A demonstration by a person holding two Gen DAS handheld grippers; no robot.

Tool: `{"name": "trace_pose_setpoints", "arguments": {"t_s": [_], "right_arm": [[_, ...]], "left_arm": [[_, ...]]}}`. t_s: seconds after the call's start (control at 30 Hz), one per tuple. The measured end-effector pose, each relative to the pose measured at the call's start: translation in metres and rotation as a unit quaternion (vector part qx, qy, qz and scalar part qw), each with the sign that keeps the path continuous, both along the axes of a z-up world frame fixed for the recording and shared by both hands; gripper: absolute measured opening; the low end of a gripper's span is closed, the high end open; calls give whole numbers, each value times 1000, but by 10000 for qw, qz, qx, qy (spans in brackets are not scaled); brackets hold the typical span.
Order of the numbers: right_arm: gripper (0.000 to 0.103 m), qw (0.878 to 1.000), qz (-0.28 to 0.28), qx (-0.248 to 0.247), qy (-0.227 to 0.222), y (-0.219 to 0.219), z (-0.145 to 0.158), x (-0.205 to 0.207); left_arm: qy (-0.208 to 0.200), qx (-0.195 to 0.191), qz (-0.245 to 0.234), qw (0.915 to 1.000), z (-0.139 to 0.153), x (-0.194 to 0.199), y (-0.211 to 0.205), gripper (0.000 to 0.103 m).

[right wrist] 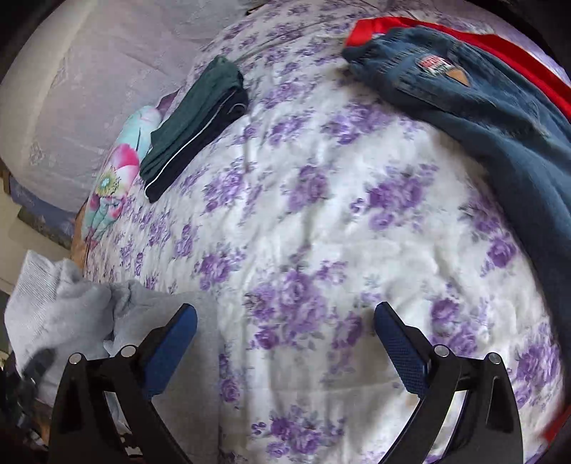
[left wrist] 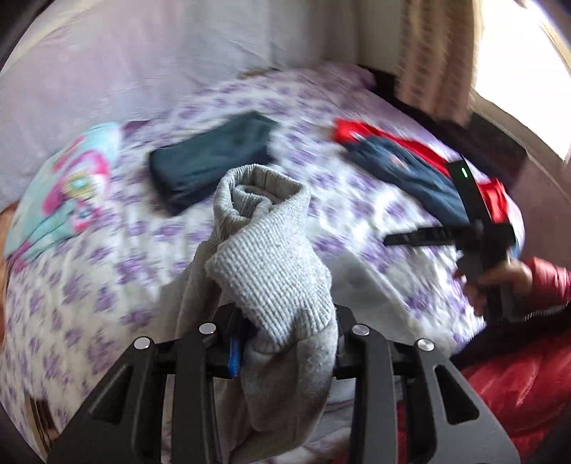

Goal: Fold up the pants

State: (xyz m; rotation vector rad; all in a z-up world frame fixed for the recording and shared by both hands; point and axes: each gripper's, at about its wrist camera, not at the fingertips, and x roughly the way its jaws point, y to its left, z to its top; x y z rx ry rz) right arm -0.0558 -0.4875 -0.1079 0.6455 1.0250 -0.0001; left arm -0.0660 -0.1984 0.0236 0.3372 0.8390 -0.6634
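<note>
Grey pants (left wrist: pixel 271 250) with a ribbed cuff hang bunched in my left gripper (left wrist: pixel 285 321), which is shut on the fabric and lifted above the bed. The cloth covers its fingertips. The same grey pants (right wrist: pixel 71 307) lie heaped at the lower left of the right wrist view. My right gripper (right wrist: pixel 285 321) is open above the floral bedspread (right wrist: pixel 321 214) with nothing between its blue pads (right wrist: pixel 171 342). In the left wrist view a hand (left wrist: pixel 499 278) holds that gripper at the right.
Folded dark green pants (right wrist: pixel 196 121) lie at the back left of the bed. Unfolded blue pants (right wrist: pixel 464 100) rest on a red garment (right wrist: pixel 392 25) at the right. A colourful pillow (right wrist: pixel 117 167) sits at the left edge. A red jacket sleeve (left wrist: pixel 546 278) is nearby.
</note>
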Motion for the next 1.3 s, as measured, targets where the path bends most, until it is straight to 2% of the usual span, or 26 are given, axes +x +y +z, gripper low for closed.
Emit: {"name": "trace_pose_setpoints", "arguments": {"t_s": [0.17,0.23,0.27,0.3,0.37,0.4,0.5,0.57,0.63,0.67,0.73,0.87,0.93,1.0,1.07,1.1,1.13,1.17,1.2,1.23,1.3], "right_arm": [[99,9999,93,-65,-74,-9,-2,-10],[99,9998,157,-66,-105,-10,0,-15],[99,9997,199,-81,-110,-10,0,-16],[99,9996,225,-100,-109,-12,2,-18],[99,9995,240,-135,-139,-14,6,-21],[99,9995,222,-118,-169,-15,9,-21],[99,9994,147,-59,-315,-19,21,-21],[99,9987,207,-25,-471,-16,33,-18],[99,9974,343,-40,-630,-7,46,-13],[99,9963,465,-73,-721,1,55,-9],[99,9936,703,-152,-873,17,69,-3],[100,9855,1184,-494,-1109,56,97,10],[100,9798,1459,-721,-1161,77,105,16],[100,9743,1707,-1060,-1017,94,97,20],[100,9640,2019,-1720,-206,107,58,25],[100,9614,2109,-1762,100,106,35,22],[100,9669,2037,-1508,290,96,14,17],[100,9790,1790,-950,238,81,3,11],[100,9857,1589,-456,327,68,-4,7],[100,9880,1476,-232,393,62,-7,4],[100,9873,1478,-497,309,66,2,1]], "left_arm": [[163,434,-809,9956,-29,-22,-50,34],[274,650,-1214,9901,-40,-31,-64,54],[450,599,-1364,9878,-44,-28,-67,70],[582,549,-1460,9861,-46,-29,-70,77],[421,568,-1432,9872,-41,-35,-73,85],[357,439,-1381,9888,-32,-35,-69,91],[621,-85,-1077,9922,-16,-19,-54,93],[853,-346,-564,9942,-11,0,-35,93],[1011,-495,144,9935,-11,17,-8,93],[1081,-565,383,9918,-12,23,3,93],[1369,-795,1058,9817,-20,35,36,93],[1741,-954,1814,9632,-38,44,84,93],[1924,-784,1951,9585,-54,43,95,93],[2213,-436,1841,9567,-80,42,94,94],[2495,91,1666,9539,-109,38,89,99],[2620,156,1596,9516,-119,35,90,99],[2912,-45,1501,9448,-131,35,93,99],[3138,-315,1454,9378,-135,36,97,99],[3195,-408,1449,9355,-136,37,100,99],[3129,-380,1428,9382,-133,38,102,99],[2955,-238,1303,9461,-128,36,99,99]]}}
